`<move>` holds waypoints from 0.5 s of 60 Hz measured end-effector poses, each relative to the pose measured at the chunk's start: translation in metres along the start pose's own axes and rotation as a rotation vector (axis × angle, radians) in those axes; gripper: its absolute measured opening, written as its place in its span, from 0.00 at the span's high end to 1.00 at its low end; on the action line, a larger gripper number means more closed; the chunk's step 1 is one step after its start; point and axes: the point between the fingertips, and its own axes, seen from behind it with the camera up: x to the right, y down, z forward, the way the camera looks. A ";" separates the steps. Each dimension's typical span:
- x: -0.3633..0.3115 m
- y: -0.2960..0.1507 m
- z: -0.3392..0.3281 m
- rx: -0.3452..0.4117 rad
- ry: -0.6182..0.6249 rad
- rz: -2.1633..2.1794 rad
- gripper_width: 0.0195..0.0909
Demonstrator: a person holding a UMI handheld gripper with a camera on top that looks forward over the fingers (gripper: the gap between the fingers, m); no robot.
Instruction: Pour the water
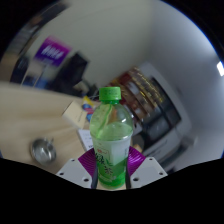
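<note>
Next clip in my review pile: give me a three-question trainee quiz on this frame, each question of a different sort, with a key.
1. True or false: the cap is off the green bottle.
2. Multiple choice: where is the bottle relative to the hand-held gripper? A) far beyond the fingers B) between the fingers, pads against its lower body C) lying flat on the table
3. Fill in: the small round metal container stands on the table to the ____ of the bottle, as seen from the gripper view.

Key: 1 false, the green cap is on; 2 B, and the bottle stands upright; 3 left.
</note>
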 end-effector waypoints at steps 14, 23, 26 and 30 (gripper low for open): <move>-0.024 0.095 -0.081 -0.069 0.061 0.737 0.74; -0.069 0.149 -0.087 -0.119 0.052 0.827 0.73; -0.065 0.153 -0.087 -0.079 0.070 0.861 0.72; -0.063 0.157 -0.099 -0.065 0.076 0.911 0.71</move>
